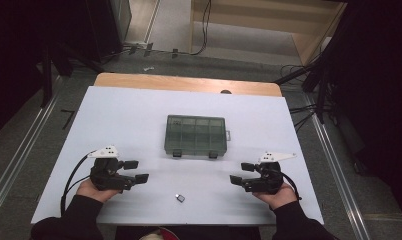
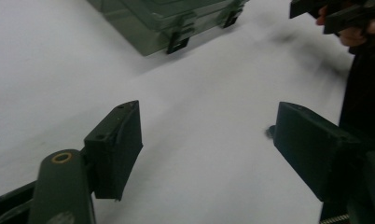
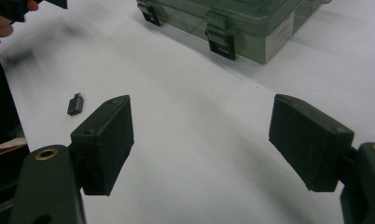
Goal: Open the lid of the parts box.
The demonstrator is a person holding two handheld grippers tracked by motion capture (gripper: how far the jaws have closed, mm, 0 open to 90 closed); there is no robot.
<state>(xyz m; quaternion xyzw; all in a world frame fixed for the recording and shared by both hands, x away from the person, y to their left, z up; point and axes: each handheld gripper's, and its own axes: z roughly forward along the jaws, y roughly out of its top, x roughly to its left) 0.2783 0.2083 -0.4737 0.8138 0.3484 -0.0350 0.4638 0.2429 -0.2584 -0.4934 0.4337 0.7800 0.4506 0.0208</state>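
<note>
High view: left tool (image 1: 138,170) and right tool (image 1: 240,172) both spread, holding nothing (flanking the adapter (image 1: 180,198)); closed organizer box (image 1: 195,135) just beyond adapter on bench (image 1: 129,115).

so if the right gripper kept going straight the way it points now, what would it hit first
Probably nothing soon: the right gripper has open jaws aimed over bare white table. Farther on the line seems to pass between the small adapter and the latched box, though depth is unclear.
</note>
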